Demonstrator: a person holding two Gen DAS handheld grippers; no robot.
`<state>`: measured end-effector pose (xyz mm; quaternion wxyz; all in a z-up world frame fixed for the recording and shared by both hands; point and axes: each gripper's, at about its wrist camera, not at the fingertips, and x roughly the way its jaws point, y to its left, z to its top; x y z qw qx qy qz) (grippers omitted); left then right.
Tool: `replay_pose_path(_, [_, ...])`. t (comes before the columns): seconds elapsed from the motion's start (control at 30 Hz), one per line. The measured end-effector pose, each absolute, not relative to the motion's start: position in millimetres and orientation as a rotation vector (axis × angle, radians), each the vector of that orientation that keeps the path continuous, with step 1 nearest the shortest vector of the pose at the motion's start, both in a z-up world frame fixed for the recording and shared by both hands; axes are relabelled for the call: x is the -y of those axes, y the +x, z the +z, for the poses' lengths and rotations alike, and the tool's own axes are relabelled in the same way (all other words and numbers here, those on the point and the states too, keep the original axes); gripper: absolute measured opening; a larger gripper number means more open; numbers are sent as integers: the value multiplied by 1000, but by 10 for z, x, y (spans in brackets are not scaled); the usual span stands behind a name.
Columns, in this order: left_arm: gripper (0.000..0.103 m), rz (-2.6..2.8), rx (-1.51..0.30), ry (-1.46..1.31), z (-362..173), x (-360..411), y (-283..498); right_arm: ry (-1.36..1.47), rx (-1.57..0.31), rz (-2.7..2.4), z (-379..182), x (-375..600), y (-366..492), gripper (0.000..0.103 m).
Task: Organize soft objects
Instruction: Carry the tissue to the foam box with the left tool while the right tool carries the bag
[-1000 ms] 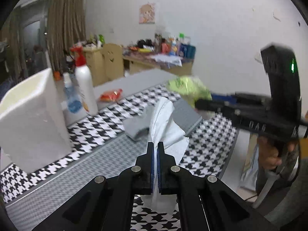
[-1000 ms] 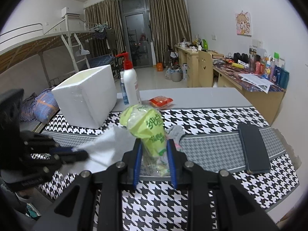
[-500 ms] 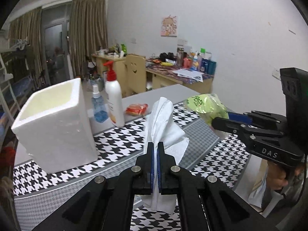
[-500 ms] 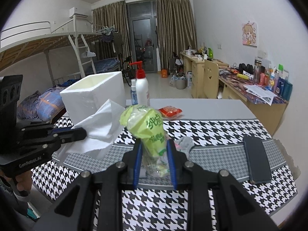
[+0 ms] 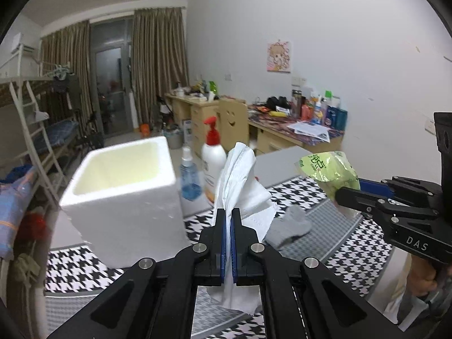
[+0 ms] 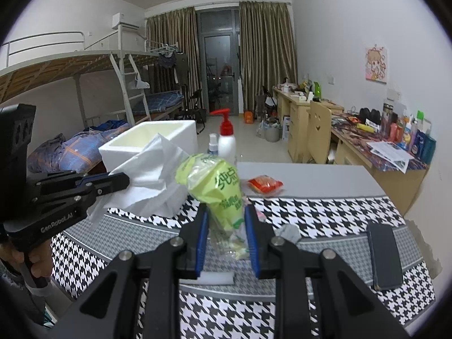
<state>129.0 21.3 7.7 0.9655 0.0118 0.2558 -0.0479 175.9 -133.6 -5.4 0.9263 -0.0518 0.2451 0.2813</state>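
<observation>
- The white tissue (image 5: pixel 240 186) is sticking up, squeezed between the left fingers (image 5: pixel 219 243).
- The green plastic pack (image 6: pixel 219 189) is standing crumpled between the right fingers (image 6: pixel 201 240).

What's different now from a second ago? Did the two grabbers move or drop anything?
Both grabbers rose and swung toward the white foam box. The left gripper, carrying the white tissue, came up off the table to beside the box. The right gripper lifted the green packet alongside it. Nothing was dropped or newly grabbed. The box, bottles, grey cloth and phone stayed put.
</observation>
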Motion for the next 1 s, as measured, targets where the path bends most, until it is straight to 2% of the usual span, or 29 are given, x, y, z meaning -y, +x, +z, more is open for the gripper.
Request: replay_pose_path(1.0, [3, 93, -419, -3, 431, -720, 1362, -185, -411, 636, 274, 758, 1858, 30])
